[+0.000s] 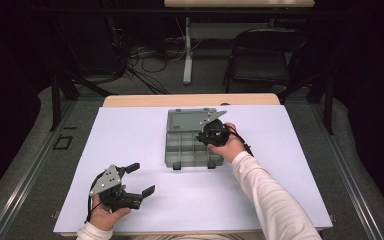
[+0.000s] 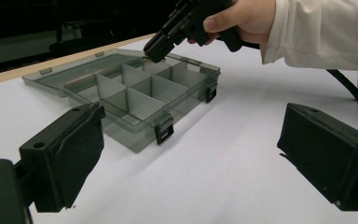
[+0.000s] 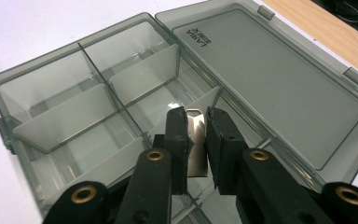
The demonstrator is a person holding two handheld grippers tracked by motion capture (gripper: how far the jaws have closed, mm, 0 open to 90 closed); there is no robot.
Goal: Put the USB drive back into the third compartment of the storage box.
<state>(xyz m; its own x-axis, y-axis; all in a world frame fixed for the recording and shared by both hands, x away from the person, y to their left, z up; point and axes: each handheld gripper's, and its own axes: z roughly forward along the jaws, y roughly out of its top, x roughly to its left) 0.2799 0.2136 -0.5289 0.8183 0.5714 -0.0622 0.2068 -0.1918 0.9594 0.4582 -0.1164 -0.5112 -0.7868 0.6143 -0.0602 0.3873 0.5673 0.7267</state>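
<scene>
Two jaws of the right gripper [image 3: 196, 140] pinch a thin silvery plate [image 3: 196, 144], standing on edge, its long axis running up between them. Straight below sits the open organizer box [image 3: 65, 116], so I'd judge the plate goes down into a compartment near the lid hinge. Well back, the left gripper [image 1: 136, 179] hangs wide and empty.

Bright, even overhead light on the white table [image 1: 130, 150], dark surroundings, soft shadows, slight blur.
</scene>
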